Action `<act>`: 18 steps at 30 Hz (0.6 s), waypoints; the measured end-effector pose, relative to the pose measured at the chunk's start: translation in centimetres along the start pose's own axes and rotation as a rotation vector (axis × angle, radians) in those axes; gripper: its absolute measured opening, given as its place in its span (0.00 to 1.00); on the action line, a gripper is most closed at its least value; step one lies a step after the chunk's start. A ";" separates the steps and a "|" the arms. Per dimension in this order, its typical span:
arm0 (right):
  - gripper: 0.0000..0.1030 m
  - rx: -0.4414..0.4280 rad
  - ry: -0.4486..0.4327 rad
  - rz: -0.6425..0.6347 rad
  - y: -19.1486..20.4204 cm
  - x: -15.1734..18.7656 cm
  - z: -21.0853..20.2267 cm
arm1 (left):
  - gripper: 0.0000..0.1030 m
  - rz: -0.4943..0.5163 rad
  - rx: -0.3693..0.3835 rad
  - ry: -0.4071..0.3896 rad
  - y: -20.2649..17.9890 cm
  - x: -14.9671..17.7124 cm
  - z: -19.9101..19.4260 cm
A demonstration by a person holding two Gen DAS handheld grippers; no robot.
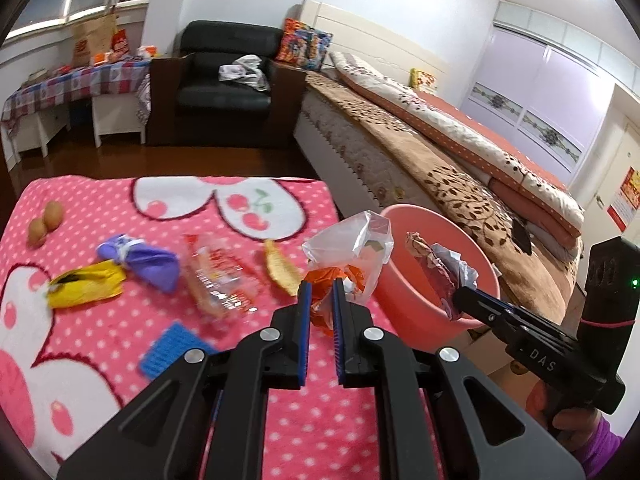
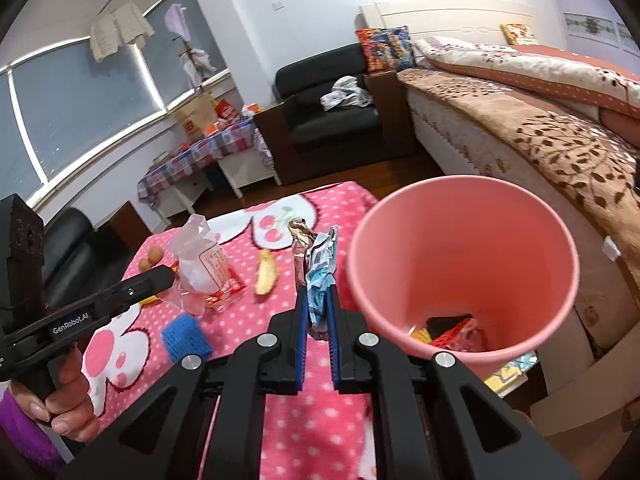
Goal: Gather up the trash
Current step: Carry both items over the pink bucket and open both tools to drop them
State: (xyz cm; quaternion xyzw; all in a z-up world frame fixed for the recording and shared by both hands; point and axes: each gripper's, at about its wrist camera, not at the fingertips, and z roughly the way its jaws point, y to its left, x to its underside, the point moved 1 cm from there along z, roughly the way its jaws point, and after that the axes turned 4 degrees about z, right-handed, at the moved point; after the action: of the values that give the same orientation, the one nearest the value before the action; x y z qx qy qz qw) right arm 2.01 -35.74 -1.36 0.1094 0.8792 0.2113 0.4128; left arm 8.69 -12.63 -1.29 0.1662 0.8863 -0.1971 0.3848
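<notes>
My left gripper (image 1: 321, 285) is shut on a clear plastic bag (image 1: 352, 240) with orange wrapper inside, held just left of the pink bucket (image 1: 400, 292). In the right wrist view the same gripper (image 2: 168, 274) and bag (image 2: 196, 264) hang over the pink dotted blanket (image 2: 320, 420). My right gripper (image 2: 317, 291) is shut on a crumpled foil and paper wrapper (image 2: 316, 256), close to the bucket's (image 2: 460, 248) left rim. Seen from the left wrist, the right gripper (image 1: 459, 298) holds that wrapper (image 1: 432, 264) over the bucket's mouth. Red, yellow and black trash (image 2: 448, 332) lies at the bucket's bottom.
On the blanket (image 1: 120, 208) lie a yellow wrapper (image 1: 86, 284), a purple bag (image 1: 140, 258), a clear red-printed packet (image 1: 222, 276), a yellow peel (image 1: 280, 268), a blue pad (image 1: 176, 348) and two brown round things (image 1: 46, 220). A bed (image 1: 440, 152) runs along the right.
</notes>
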 end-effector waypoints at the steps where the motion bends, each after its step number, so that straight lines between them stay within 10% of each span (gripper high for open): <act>1: 0.08 0.005 -0.003 0.006 -0.3 0.0 -0.1 | 0.09 0.008 0.005 0.001 -0.4 -0.2 0.3; 18: 0.08 0.098 -0.039 0.107 -5.5 0.1 -1.2 | 0.09 0.111 0.059 0.027 -6.0 -1.6 5.1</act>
State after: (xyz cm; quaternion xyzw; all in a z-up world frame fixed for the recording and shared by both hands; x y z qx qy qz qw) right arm 0.92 -40.95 -3.29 0.1805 0.8731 0.1877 0.4121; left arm 10.19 -20.44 -1.96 0.2289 0.8747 -0.1992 0.3779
